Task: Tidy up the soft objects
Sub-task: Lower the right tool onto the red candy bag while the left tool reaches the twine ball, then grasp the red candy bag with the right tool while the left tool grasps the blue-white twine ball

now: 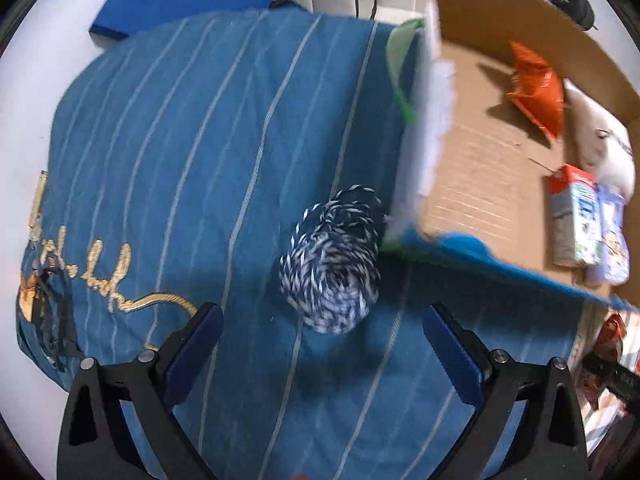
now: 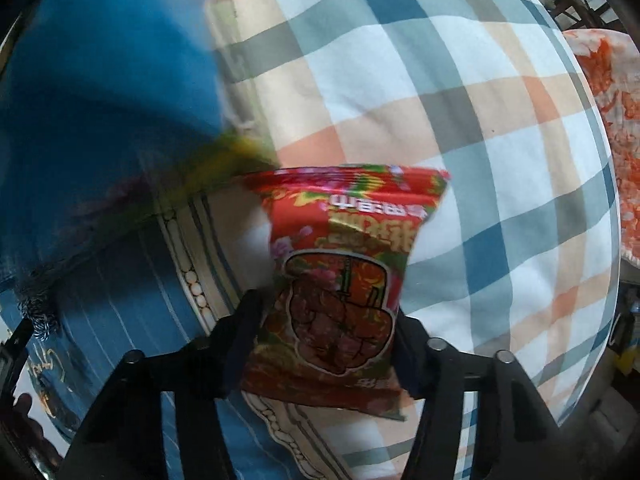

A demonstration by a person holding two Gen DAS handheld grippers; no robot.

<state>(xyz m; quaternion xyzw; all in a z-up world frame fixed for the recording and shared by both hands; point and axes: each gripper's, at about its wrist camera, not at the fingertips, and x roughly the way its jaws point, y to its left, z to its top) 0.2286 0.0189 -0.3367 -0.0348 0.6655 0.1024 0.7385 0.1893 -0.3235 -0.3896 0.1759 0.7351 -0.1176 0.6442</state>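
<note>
The left gripper [image 1: 323, 354] hung spread wide over a yarn ball [image 1: 334, 261] at frame centre on striped blue fabric [image 1: 180, 140], beside a cardboard box [image 1: 480, 184]; the right gripper [image 2: 328, 328] clenched a red snack packet [image 2: 340, 276] at lower centre.

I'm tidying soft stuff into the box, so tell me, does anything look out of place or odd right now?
Yes. The yarn ball lies loose on the striped blue cloth, outside the box, just ahead of the open left claw. The box's near edge looks frayed. The right claw holds a snack bag.
</note>
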